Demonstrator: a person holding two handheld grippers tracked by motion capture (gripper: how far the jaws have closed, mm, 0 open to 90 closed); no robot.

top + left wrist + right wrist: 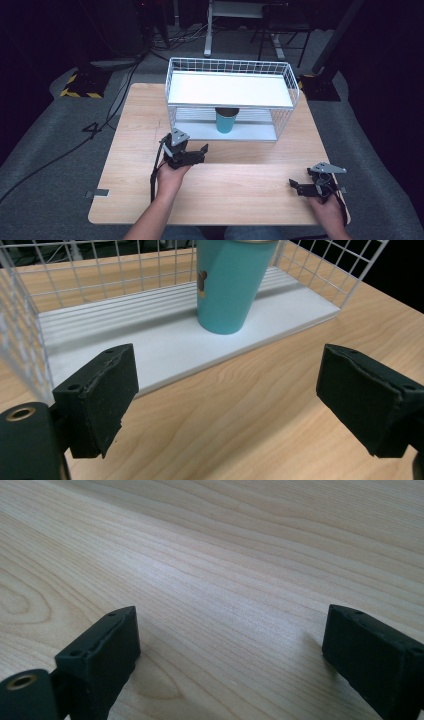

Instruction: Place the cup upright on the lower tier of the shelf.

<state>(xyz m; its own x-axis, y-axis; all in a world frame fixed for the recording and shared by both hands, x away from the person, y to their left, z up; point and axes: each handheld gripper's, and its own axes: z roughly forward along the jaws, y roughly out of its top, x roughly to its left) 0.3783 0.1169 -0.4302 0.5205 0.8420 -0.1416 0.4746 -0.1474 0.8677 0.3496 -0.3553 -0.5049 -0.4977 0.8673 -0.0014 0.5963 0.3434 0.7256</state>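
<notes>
A teal cup (226, 121) stands upright on the lower shelf of a white wire rack (287, 75) at the back of the wooden table (135, 130). My left gripper (192, 150) is held just in front of the rack, a little left of the cup, and is open. In the left gripper view the cup (227, 285) stands on the shelf (150, 340) ahead of the open left gripper (225, 380), with nothing between the jaws. My right gripper (302, 181) rests low near the table's front right corner. In the right gripper view the right gripper (230, 640) is open over bare wood.
The rack's upper shelf (230, 89) is a flat white board directly above the cup. Cables (95, 127) trail over the grey floor to the left. A yellow-and-black striped base (80, 90) and stand legs (207, 45) sit beyond the table.
</notes>
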